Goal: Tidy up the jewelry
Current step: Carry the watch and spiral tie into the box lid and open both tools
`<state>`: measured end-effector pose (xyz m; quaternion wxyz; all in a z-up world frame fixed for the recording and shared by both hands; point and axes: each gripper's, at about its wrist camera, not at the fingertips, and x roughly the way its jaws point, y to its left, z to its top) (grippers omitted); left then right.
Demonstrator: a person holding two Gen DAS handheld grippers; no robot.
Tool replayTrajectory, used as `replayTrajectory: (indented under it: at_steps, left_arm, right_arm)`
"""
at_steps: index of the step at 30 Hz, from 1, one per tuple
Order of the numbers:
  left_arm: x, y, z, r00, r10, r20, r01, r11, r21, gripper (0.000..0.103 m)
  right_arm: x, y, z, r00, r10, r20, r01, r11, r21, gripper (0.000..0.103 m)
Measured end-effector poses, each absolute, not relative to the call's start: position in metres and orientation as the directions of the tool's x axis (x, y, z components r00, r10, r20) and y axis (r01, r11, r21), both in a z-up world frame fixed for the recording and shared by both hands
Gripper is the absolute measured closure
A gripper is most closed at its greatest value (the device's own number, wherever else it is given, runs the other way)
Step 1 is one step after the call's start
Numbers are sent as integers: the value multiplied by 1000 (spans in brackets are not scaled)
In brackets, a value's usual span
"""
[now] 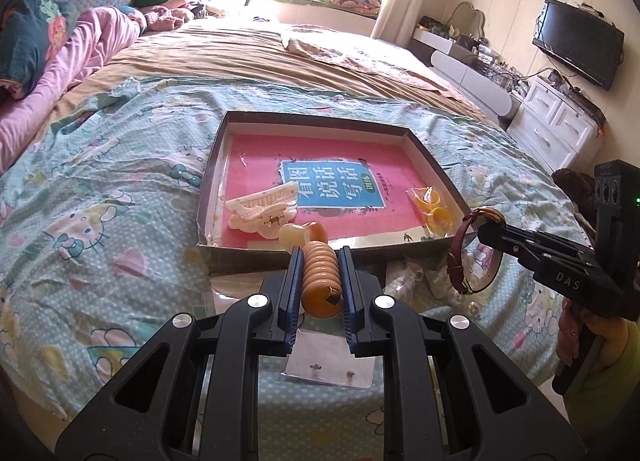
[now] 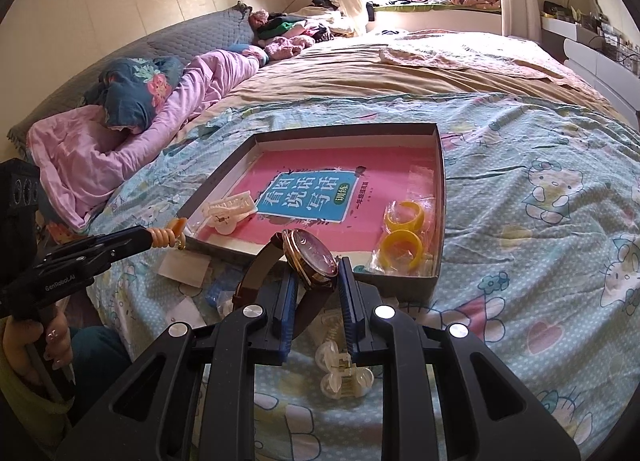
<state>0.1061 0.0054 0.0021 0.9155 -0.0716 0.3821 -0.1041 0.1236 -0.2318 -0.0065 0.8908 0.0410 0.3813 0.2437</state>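
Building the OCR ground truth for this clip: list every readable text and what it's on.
"看图说话写话": blue panel of the pink book lying in the box.
"训练": green tag on the same panel.
"DAS": side of the right gripper.
"GenRobot.AI": side of the left gripper.
Small line beside the book's panel: too small to read.

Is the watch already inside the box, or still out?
Out. The right gripper holds the watch before the box near wall.

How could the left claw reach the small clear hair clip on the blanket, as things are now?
Probably not yet. The left claw is shut on an orange beaded bracelet, so it has no free grip. The clear hair clip lies under the right claw, which holds a watch above it.
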Motion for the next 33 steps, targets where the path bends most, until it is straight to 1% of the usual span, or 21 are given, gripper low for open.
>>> replayTrajectory:
  at_steps: [13, 33]
  left_arm:
    - [132, -7, 1, 676, -244, -695, 148, 969, -196, 92]
    - [176, -26, -13, 645, -268, -716, 168, 963, -210, 92]
  right_arm:
    - [147, -237, -5, 615, 456, -643, -381, 886, 265, 84]
    - [193, -252, -1, 676, 383, -629, -312, 923, 227, 84]
